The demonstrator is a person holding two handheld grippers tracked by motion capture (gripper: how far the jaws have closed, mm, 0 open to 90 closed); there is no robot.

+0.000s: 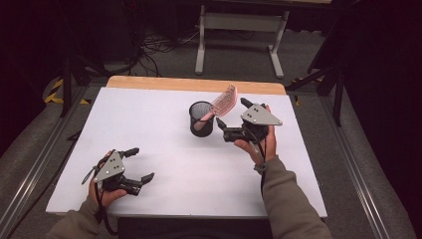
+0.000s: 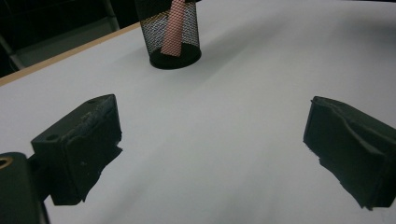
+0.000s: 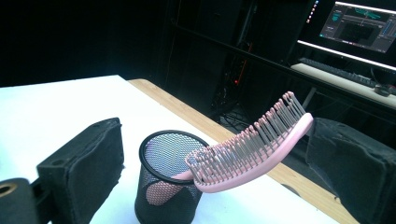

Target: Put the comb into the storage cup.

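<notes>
A black mesh cup (image 1: pixel 200 119) stands near the middle of the white table (image 1: pixel 149 124). A pink hairbrush (image 1: pixel 224 101) leans in it, handle down and bristled head sticking out up and to the right. My right gripper (image 1: pixel 232 113) is open just right of the cup, one jaw on each side of the brush head. In the right gripper view the brush (image 3: pixel 252 156) spans the gap over the cup (image 3: pixel 170 186), its tip close to the right jaw. My left gripper (image 1: pixel 141 164) is open and holds nothing at the near left. Its view shows the cup (image 2: pixel 173 37) far ahead.
A wooden strip (image 1: pixel 194 83) runs along the table's far edge. Behind it stands a white table frame (image 1: pixel 241 30) with cables on the floor. A lit monitor (image 3: pixel 359 25) sits on a desk in the dark background.
</notes>
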